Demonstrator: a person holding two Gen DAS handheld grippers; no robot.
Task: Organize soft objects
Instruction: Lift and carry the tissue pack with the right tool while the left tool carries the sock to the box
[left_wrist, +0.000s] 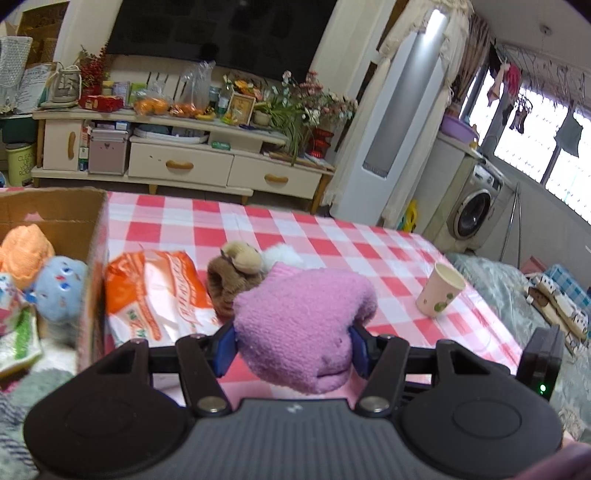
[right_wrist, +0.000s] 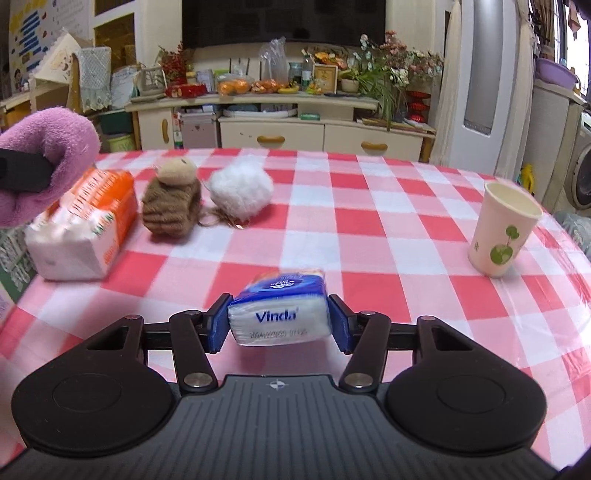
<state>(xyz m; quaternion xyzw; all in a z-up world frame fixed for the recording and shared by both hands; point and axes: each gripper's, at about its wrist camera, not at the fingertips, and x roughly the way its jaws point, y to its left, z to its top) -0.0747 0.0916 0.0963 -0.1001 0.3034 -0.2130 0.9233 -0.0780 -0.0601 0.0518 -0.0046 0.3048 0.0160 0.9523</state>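
My left gripper is shut on a fluffy pink sock and holds it above the table, right of the cardboard box. The sock and that gripper also show at the left in the right wrist view. My right gripper is shut on a small blue Vinda tissue pack just above the checked tablecloth. On the table lie an orange tissue pack, a brown plush toy and a white fluffy ball.
The box holds an orange soft item, a blue patterned sock and other soft things. A paper cup stands at the table's right. A TV cabinet stands beyond the far edge.
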